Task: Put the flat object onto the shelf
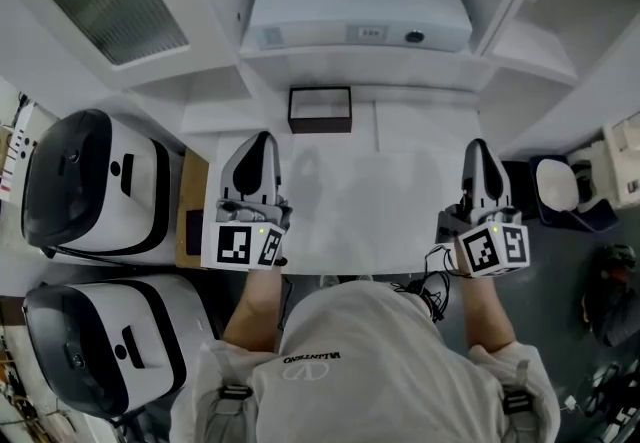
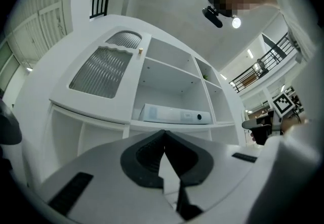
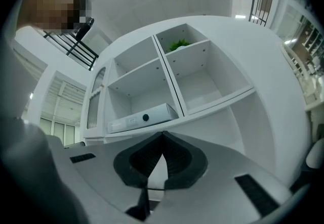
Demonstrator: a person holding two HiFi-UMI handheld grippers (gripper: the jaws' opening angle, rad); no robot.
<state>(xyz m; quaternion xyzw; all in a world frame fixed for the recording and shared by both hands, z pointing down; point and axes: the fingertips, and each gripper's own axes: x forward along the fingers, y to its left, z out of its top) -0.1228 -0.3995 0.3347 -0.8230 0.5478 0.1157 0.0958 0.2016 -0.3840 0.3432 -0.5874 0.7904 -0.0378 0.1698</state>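
On the shelf (image 1: 350, 66): flat object (image 1: 358, 21); left claw (image 1: 262, 139), right claw (image 1: 478, 147) closed, empty (right gripper view alone shows greenery (image 3: 178, 44), perhaps).

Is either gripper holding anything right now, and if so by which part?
Nothing is held. Left gripper and right gripper are both shut and empty; the flat white box lies on the white shelf.

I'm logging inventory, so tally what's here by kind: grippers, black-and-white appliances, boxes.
2 grippers: left gripper, right gripper
2 black-and-white appliances
1 flat white box on the shelf
1 dark open box on the table
Total: 6
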